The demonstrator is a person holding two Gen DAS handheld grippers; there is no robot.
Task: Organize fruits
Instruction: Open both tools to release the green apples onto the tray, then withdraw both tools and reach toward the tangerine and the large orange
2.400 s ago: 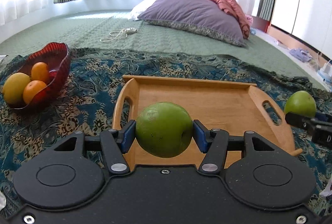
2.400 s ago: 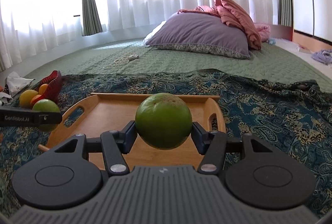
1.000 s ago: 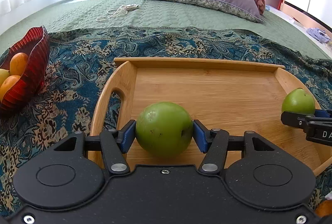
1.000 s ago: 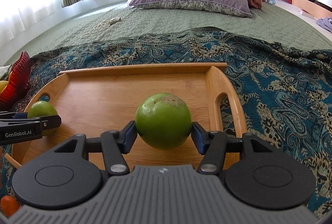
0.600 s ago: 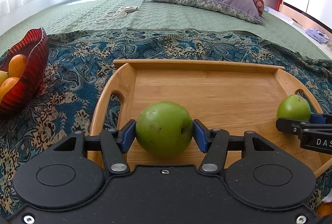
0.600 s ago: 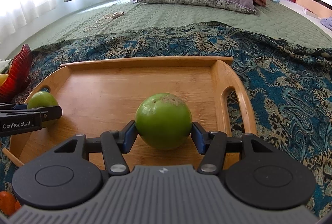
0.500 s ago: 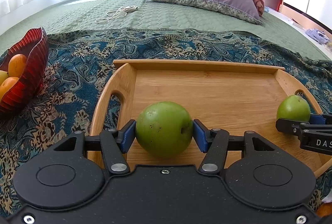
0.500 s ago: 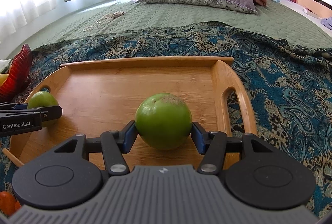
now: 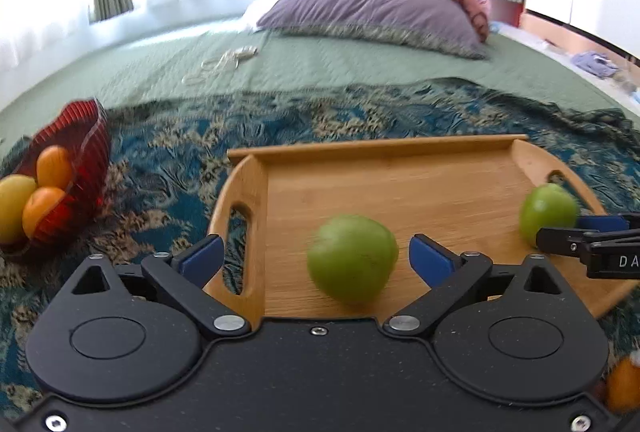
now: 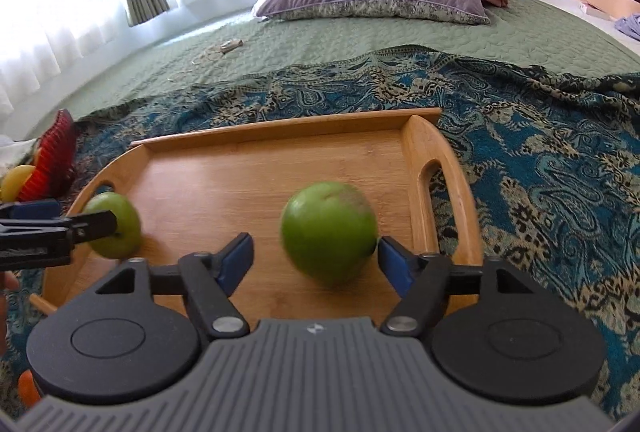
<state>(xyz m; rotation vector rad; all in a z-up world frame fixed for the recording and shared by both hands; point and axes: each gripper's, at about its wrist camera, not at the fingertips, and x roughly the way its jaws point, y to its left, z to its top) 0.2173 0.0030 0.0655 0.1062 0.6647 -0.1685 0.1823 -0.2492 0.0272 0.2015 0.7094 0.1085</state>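
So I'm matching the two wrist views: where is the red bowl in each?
Left wrist: red bowl at the left edge, holding fruit.
Right wrist: only a sliver of it at the far left edge.
Shared landmark: the wooden tray.

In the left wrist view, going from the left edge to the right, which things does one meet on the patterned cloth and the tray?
Red bowl with fruit → wooden tray left handle → near green fruit → far green fruit → right claw.
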